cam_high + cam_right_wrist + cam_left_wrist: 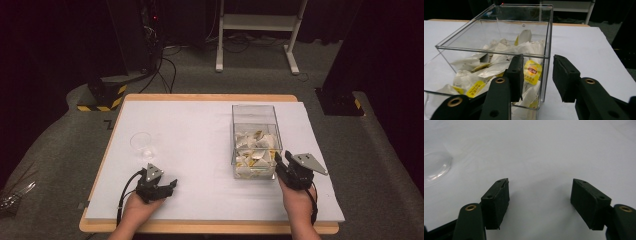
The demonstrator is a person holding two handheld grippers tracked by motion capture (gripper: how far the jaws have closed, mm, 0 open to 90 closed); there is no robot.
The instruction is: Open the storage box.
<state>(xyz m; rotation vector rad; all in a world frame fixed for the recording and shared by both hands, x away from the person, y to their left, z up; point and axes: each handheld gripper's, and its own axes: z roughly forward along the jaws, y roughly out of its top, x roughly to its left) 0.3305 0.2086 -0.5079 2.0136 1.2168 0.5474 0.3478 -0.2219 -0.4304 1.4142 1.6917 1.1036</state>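
A clear plastic box stands right of the table's middle, holding several white tea bags with yellow tags. My right gripper is at the box's near right corner. Its jaws stand apart, one in front of the near wall and the other off to the side of the box. Nothing is pressed between the pads. My left gripper rests low over the bare white table top, open and holding nothing. A small clear glass stands just beyond it to the left.
A white sheet covers the wooden table, with bare surface between the glass and the box. Beyond the far edge are grey carpet, a white table frame and cables. Black stands with yellow-striped bases stand at the sides.
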